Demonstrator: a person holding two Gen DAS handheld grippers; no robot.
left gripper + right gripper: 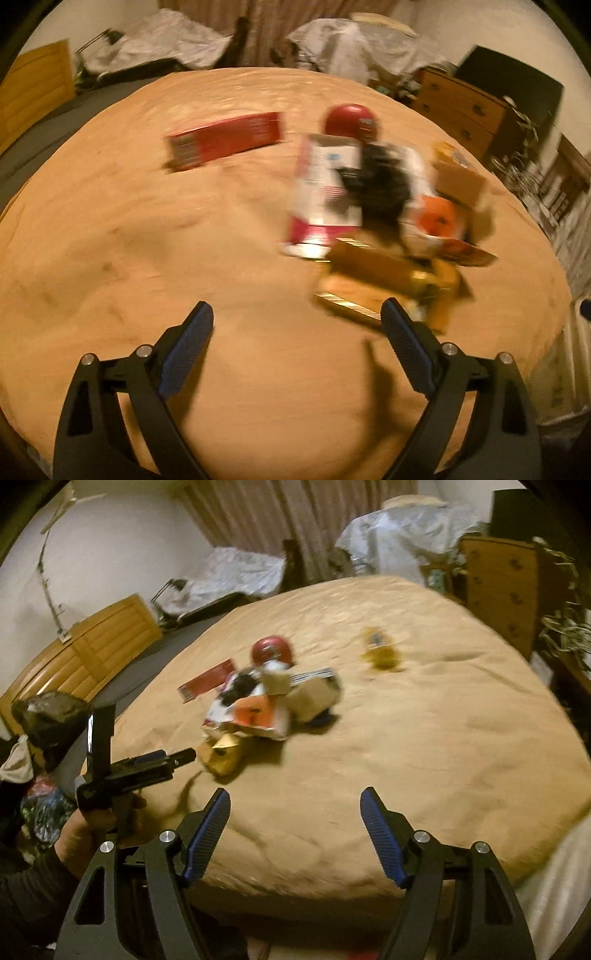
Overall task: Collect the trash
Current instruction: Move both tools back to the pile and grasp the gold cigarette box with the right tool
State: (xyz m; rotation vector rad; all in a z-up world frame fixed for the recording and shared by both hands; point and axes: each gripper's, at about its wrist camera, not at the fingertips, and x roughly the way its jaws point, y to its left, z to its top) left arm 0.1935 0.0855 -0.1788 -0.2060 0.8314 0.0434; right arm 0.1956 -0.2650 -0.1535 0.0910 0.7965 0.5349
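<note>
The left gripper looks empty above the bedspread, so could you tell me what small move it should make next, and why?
Probably ease the left gripper forward and rightward toward the gold box, the nearest piece of the trash pile. Its jaws stand open with nothing between them, and the box lies just ahead of its right finger on the tan bedspread. Motion blur hides the box's exact edges.

The near half of the tan bedspread (147,258) lay bare, so both wide-open grippers had room to pass low over it. Ahead, a blurred heap of trash (258,709), seemingly cartons and wrappers, blocked the middle. A red box (225,140) lay apart on its left with an open lane between, and a red round object (271,650) sat just behind the heap. 1 yellow wrapper (382,653) lay alone on the right, bare cloth all around it.
</note>
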